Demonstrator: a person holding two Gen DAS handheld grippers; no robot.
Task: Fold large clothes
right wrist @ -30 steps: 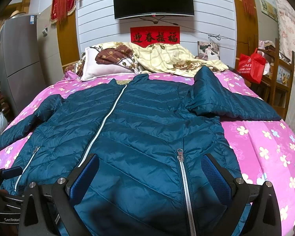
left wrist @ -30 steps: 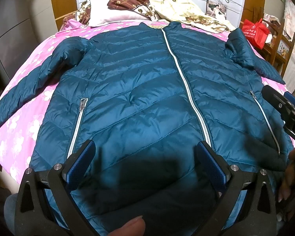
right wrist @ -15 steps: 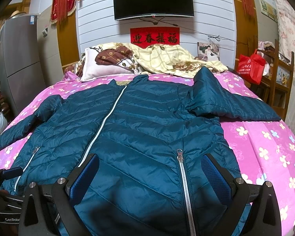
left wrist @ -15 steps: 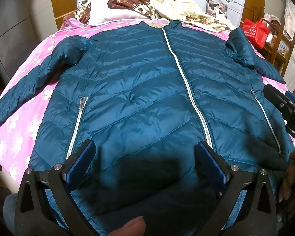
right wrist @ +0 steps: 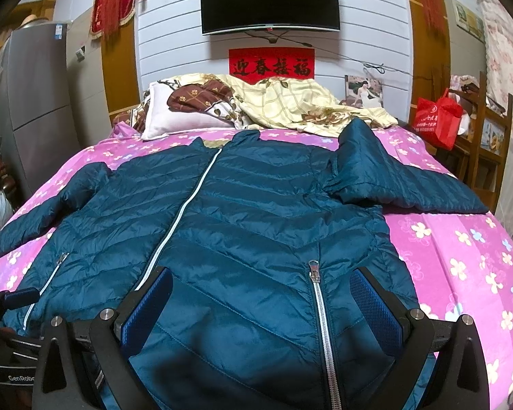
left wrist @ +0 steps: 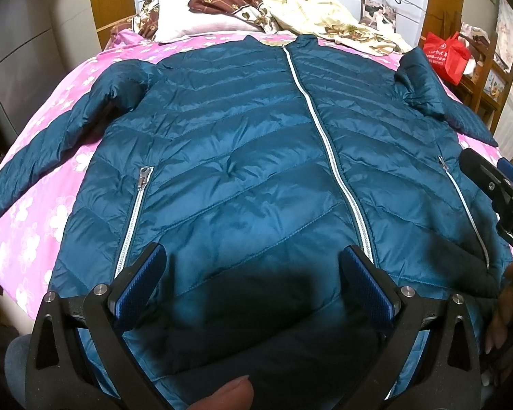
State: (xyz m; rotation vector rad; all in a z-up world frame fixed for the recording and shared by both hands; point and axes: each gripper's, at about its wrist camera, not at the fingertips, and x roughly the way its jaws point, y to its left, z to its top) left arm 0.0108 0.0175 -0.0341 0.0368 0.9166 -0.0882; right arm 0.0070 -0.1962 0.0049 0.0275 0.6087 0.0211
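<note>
We have the teal puffer jacket [left wrist: 242, 157] laid front-up on the pink floral bed sheet [right wrist: 461, 273], zipped, collar at the far end near the pillow [right wrist: 184, 112], hem at the near edge under both tools. Nothing is folded yet, so we judge this as the very start.

Left gripper [left wrist: 253, 283] hovers over the near hem, jaws wide apart, nothing between them; one blue pad sits just beside the left pocket zipper [left wrist: 135, 215], the other just beside the centre zipper [left wrist: 328, 143]. Right gripper [right wrist: 261, 304] is likewise spread open and empty, over the hem on the right side, straddling the right pocket zipper [right wrist: 319, 311].

The left sleeve [left wrist: 48, 150] lies out flat on the sheet; the right sleeve [right wrist: 393, 177] is bunched at the shoulder and angles off toward the right.

To do the first fold well, we would pinch hem fabric only (not the zipper teeth, they slip), take both layers, and grip at matching height on each side so the panel comes over square. Puffy shiny shell, likely slippery and springy: bite deep, lift low, and press the fold down afterwards. Tuck sleeves in first, the bunched right one needs flattening.
</note>
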